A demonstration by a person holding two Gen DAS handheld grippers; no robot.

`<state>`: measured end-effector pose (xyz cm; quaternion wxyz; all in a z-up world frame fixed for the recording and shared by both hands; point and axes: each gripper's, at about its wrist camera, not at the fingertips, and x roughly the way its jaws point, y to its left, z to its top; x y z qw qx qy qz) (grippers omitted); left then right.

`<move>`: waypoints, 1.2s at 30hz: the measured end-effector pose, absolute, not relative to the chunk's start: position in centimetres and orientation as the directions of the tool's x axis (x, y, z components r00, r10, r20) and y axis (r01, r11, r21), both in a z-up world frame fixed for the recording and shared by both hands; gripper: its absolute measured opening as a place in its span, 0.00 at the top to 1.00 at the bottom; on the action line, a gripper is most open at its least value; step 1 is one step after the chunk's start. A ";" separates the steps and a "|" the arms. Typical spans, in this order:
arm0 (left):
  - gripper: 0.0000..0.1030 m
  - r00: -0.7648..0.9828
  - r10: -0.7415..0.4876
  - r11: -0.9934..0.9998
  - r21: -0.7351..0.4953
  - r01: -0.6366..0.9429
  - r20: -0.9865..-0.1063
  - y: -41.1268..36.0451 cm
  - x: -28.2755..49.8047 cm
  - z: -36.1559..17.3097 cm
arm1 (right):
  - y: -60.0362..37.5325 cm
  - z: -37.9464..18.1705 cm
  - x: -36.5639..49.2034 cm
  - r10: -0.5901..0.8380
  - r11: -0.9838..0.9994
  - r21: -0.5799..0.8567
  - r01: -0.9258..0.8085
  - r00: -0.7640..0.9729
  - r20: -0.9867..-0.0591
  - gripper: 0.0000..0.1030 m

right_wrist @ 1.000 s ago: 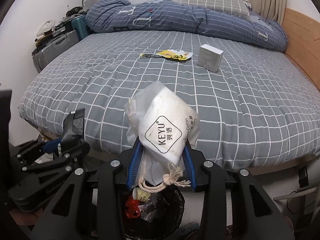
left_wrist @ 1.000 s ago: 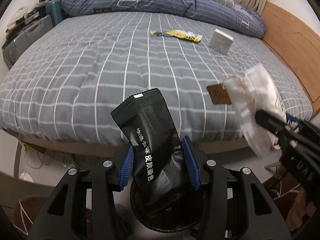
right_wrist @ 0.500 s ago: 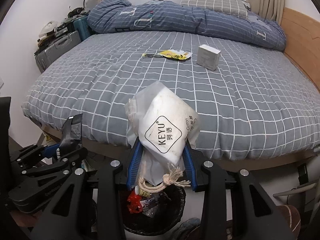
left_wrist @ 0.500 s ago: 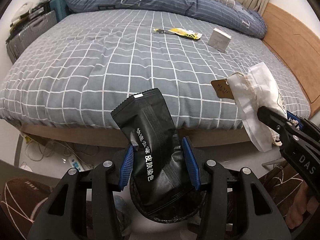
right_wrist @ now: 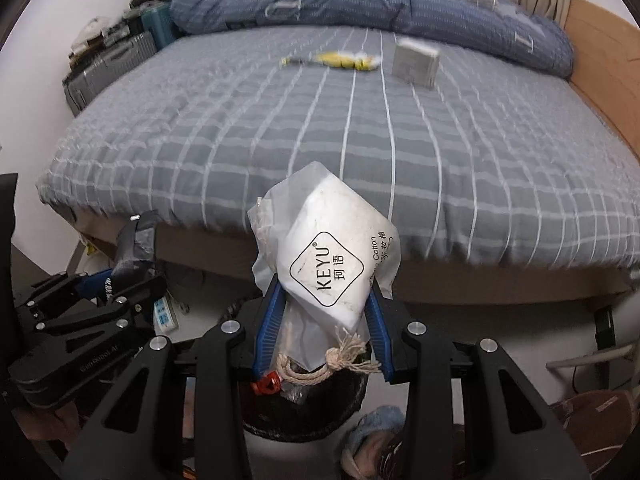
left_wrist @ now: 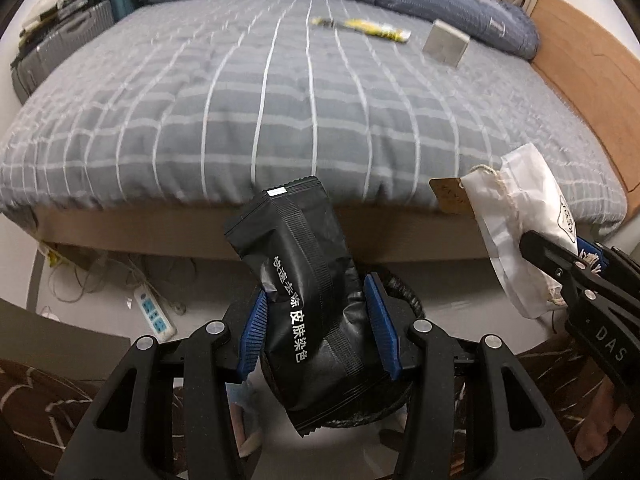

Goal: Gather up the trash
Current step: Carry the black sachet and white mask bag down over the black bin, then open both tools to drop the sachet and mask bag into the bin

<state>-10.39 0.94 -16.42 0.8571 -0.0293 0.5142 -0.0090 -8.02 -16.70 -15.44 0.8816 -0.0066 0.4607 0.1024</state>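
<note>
Holding two pieces of trash above the bin, I have both tongs clamped. L gripper (left_wrist: 318, 336): blue pads pressed on both sides of a black sachet (left_wrist: 302, 292) w/ white print, its top end tilted toward the bed (left_wrist: 280, 112). R gripper (right_wrist: 323, 330): jaws narrow, pinching a white pouch (right_wrist: 326, 248) marked KEYU, wrapped in clear plastic, w/ a knotted cotton cord (right_wrist: 332, 362) hanging below the pads. Landmark = black-lined bin (right_wrist: 304, 416) on the floor: both items sit just above its mouth, at the foot of the bed; red scrap (right_wrist: 267, 382) and other waste visible inside. In the L view the bin rim (left_wrist: 404, 292) shows behind the sachet. Beyond the bin, well apart from it, on the grey checked bedcover: a yellow wrapper (left_wrist: 376, 29) and, to its right, a small grey box (left_wrist: 446, 43), both blurred. Power strip (left_wrist: 154, 314) lies on the floor left of the bin, near the bed base. Suitcases (right_wrist: 108, 68) stand far left of the bed.
</note>
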 end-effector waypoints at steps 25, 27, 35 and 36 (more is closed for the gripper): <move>0.55 0.340 -0.006 0.997 -0.031 -0.068 -0.940 4.6 -10.0 -24.6 | -10.8 -26.7 -6.0 0.200 0.956 0.119 -0.269 0.295 -0.934 0.54; 0.55 0.336 -0.006 0.998 -0.029 -0.064 -0.942 4.5 -10.1 -24.7 | -10.5 -26.8 -6.0 0.202 0.956 0.122 -0.268 0.296 -0.934 0.48; 0.55 0.326 -0.022 0.999 -0.033 -0.031 -0.945 2.5 -9.0 -25.1 | -12.8 -26.1 -6.1 0.166 0.971 0.093 -0.219 0.346 -0.923 0.22; 0.55 0.326 -0.024 0.999 -0.033 -0.021 -0.945 2.2 -8.9 -25.2 | -13.4 -26.0 -6.1 0.157 0.975 0.087 -0.205 0.355 -0.922 0.19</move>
